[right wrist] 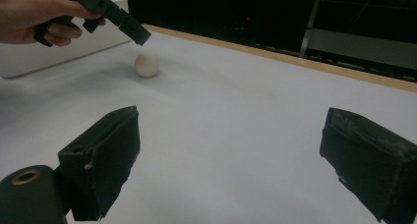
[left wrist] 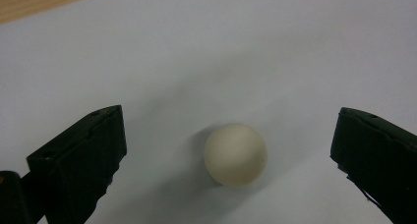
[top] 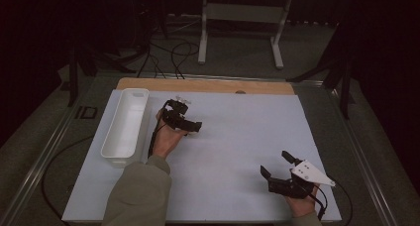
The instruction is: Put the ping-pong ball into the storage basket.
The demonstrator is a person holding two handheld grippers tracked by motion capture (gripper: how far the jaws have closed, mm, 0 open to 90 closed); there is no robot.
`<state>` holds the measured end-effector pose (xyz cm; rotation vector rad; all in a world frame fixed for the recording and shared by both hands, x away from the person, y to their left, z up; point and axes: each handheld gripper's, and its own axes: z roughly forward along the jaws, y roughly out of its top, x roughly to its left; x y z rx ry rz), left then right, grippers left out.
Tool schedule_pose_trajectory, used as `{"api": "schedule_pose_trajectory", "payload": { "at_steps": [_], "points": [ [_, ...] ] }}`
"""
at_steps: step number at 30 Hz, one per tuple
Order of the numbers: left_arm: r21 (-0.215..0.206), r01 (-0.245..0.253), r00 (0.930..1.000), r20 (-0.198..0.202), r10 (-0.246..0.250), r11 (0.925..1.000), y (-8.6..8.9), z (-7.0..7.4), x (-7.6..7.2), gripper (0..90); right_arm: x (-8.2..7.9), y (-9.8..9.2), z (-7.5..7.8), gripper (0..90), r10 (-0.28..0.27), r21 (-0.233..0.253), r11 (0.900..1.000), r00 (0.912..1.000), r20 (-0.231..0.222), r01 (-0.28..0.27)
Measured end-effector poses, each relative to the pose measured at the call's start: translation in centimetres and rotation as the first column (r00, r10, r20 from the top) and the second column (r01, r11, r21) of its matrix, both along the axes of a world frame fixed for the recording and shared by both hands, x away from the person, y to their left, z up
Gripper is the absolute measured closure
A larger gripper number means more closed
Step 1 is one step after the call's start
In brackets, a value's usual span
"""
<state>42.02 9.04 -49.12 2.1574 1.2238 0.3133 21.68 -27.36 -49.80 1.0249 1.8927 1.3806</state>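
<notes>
A small cream ball (left wrist: 235, 154) lies on the white table sheet (top: 237, 137). My left gripper (left wrist: 229, 112) is open, one black jaw on each side of the ball, neither touching it. From the right gripper view the ball (right wrist: 147, 65) rests just below the tip of the left gripper (right wrist: 118, 17), which a hand holds over it. In the high view the left gripper (top: 187, 116) hovers left of centre, beside the tray. My right gripper (top: 276, 163) stands open and holds nothing near the front right; in its own view the right gripper (right wrist: 231, 130) has only bare sheet between the jaws.
A long white tray (top: 126, 127) lies along the left side of the sheet. A wooden strip (top: 208, 84) runs along the far edge. Beyond the table are cables and a white metal stand (top: 242, 13) on the floor.
</notes>
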Motion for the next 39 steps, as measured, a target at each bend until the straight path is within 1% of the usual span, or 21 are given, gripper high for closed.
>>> {"api": "schedule_pose_trajectory", "payload": {
  "at_steps": [12,13,16,25,27,29,30,31,35,39],
  "points": [
    [0.014,-0.006,0.9984,-0.056,0.007,0.9999,-0.5,-1.1,0.5,4.2,0.0,-0.1,0.0,7.9,-0.001,0.003,1.0,1.0,0.001,0.001],
    [0.018,-0.007,0.9984,-0.057,0.008,0.9998,-0.5,-1.1,0.5,4.7,0.0,-0.1,0.0,7.9,-0.002,0.003,1.0,1.0,0.001,0.002],
    [0.013,-0.012,0.9977,-0.066,0.013,0.9998,-0.5,-1.3,0.6,6.1,0.0,-0.1,0.0,7.9,-0.004,0.003,1.0,1.0,0.001,0.004],
    [0.033,-0.022,0.996,-0.086,0.025,0.9992,-1.0,-2.1,0.9,12.0,0.0,-0.1,0.0,7.9,-0.004,0.002,1.0,1.0,0.003,0.004],
    [0.039,-0.021,0.9961,-0.085,0.024,0.999,-1.0,-2.2,0.9,13.6,0.0,-0.2,0.0,7.9,-0.004,0.002,1.0,1.0,0.003,0.004],
    [0.045,-0.022,0.9955,-0.091,0.026,0.9987,-1.2,-2.4,0.9,13.6,0.0,-0.2,0.0,7.9,-0.004,0.002,1.0,1.0,0.003,0.004],
    [0.051,-0.02,0.9955,-0.092,0.025,0.9985,-1.3,-2.5,0.9,16.3,0.0,-0.2,0.1,7.9,-0.004,0.001,1.0,1.0,0.003,0.004],
    [0.059,-0.025,0.9947,-0.098,0.03,0.9979,-1.4,-2.6,0.9,17.0,0.0,-0.2,0.1,7.9,-0.004,0.002,1.0,1.0,0.004,0.004],
    [0.068,-0.027,0.9939,-0.105,0.034,0.9973,-1.5,-2.9,1.0,19.5,0.0,-0.2,0.1,7.9,-0.005,0.002,1.0,1.0,0.004,0.005],
    [0.085,-0.036,0.9932,-0.108,0.045,0.9957,-1.7,-3.0,1.0,25.3,0.0,-0.2,0.1,7.9,-0.005,0.001,1.0,1.0,0.003,0.005]
  ]
}}
